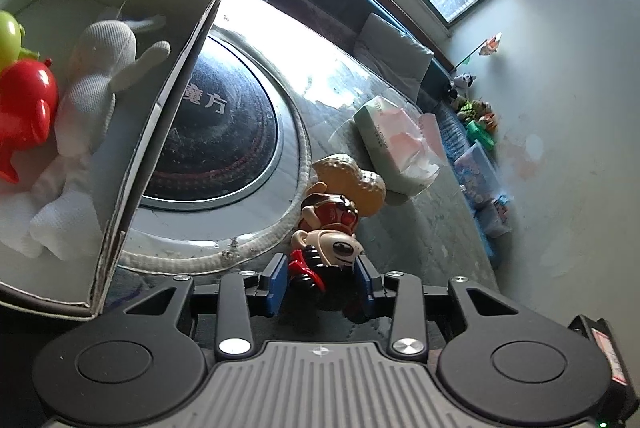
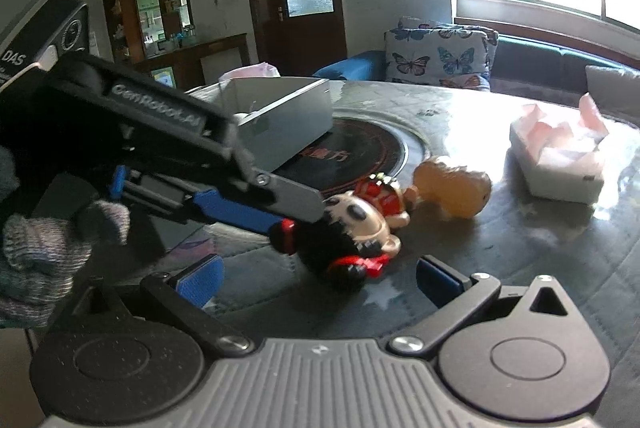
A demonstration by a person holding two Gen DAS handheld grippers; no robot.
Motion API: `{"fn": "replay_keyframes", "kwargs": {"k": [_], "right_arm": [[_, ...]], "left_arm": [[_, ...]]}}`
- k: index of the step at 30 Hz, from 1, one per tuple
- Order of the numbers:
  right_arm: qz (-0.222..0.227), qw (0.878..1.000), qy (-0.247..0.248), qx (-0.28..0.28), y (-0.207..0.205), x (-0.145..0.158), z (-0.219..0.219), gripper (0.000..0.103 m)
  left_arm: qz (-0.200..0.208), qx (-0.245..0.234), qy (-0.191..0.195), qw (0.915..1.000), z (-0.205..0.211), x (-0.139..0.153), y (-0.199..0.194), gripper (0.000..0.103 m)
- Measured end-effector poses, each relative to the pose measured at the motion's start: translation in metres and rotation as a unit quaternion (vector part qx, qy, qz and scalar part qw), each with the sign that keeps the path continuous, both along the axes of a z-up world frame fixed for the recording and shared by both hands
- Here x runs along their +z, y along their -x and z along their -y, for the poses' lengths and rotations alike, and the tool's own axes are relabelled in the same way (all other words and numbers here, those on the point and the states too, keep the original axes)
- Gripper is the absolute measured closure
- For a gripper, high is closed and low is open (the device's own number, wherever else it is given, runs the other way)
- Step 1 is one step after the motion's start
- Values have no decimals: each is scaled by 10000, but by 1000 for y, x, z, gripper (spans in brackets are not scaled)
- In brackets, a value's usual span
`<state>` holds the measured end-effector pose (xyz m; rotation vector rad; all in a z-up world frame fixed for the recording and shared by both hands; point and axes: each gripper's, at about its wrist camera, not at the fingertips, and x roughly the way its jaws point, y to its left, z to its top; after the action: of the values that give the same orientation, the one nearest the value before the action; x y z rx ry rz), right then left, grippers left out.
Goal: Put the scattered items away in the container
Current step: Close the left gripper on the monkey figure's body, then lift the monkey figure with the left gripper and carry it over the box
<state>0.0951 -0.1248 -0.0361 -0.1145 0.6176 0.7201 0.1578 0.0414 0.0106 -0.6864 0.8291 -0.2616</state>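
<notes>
The left gripper (image 1: 322,278) is closing its blue-padded fingers (image 1: 276,282) on either side of a cartoon doll (image 1: 334,240), pinching the dark-haired head with its red bow; the doll is lying on its side on the counter (image 1: 420,228). In the right wrist view the same left gripper (image 2: 288,212) is reaching in from the left, its fingers gripping the doll (image 2: 356,224) at the head, with a gloved hand (image 2: 52,248) holding it.

The right gripper (image 2: 316,282) is hovering just in front of the doll with its fingers (image 2: 202,282) spread wide apart, holding nothing.

Just beyond the doll, touching or nearly touching its feet, a tan peanut-shaped toy (image 1: 354,178) is lying on the counter. Farther toward the counter's far edge, a tissue pack (image 1: 394,144) is sitting with pink and white tissues spilling out.

A round black hotplate (image 1: 224,140) with white characters is sitting in the middle of the counter, ringed by a white rim. The open cardboard box (image 1: 168,108) is resting partly over it, to the left of the doll, its near wall standing between the doll and the box's inside. Inside the box, a white knitted doll (image 1: 100,84), a red plastic toy (image 1: 24,112) and a green toy (image 1: 8,36) are lying on white cloth.

Behind the counter, a butterfly-print cushion (image 2: 440,58) is leaning on a sofa below a bright window.
</notes>
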Motion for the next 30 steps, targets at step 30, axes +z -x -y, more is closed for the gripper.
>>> {"fn": "replay_keyframes", "kwargs": {"k": [30], "right_arm": [[9,9991,363,202,-15,-2,-16,27]], "left_arm": [[65,-93,-293,9995,12,3,-7,64]]}}
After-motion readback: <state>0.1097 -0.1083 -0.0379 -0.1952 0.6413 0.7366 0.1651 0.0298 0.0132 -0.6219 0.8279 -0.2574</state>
